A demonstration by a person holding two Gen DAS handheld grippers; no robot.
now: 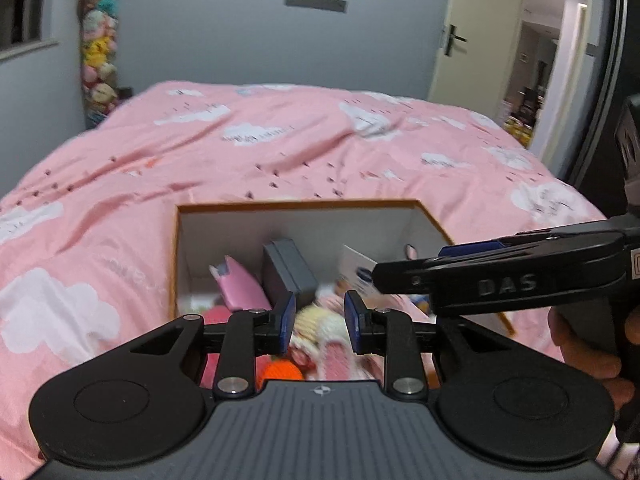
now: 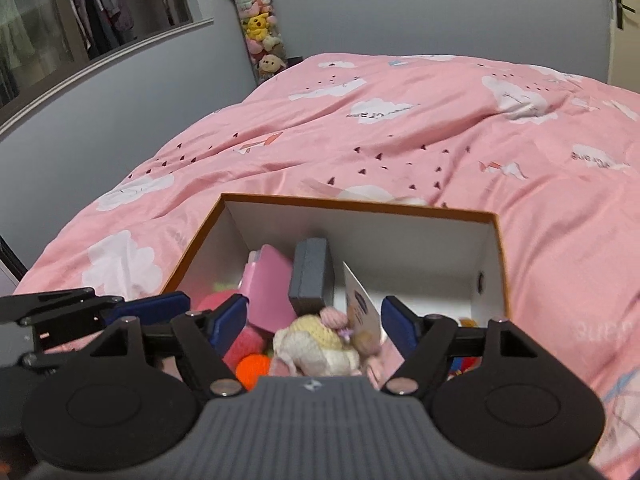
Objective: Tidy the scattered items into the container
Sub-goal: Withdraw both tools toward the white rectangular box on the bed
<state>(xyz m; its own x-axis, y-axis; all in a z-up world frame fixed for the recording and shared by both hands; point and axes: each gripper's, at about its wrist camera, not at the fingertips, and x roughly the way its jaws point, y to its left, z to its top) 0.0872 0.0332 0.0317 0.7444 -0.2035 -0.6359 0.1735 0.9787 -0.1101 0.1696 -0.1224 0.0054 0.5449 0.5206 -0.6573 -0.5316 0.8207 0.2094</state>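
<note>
An orange-rimmed box [image 1: 296, 205] [image 2: 360, 210] with white walls sits on the pink bed. Inside it lie a pink case [image 1: 244, 284] [image 2: 268, 280], a grey box [image 1: 288, 268] [image 2: 312, 272], a white card [image 1: 356, 268] [image 2: 360, 300], a knitted doll [image 1: 316, 338] [image 2: 316, 340] and an orange ball [image 1: 280, 370] [image 2: 252, 364]. My left gripper [image 1: 320, 320] [image 2: 176, 304] hovers over the box's near end, open, its pads apart from the doll below. My right gripper [image 2: 316, 324] [image 1: 384, 276] hangs beside it over the same spot, open wide and holding nothing.
The pink cloud-print duvet [image 1: 280, 140] surrounds the box on all sides. A tall stack of plush toys [image 1: 100, 48] [image 2: 260, 32] stands in the far corner. A door [image 1: 452, 40] stands ajar at the back right. A hand [image 1: 592, 344] grips the right tool.
</note>
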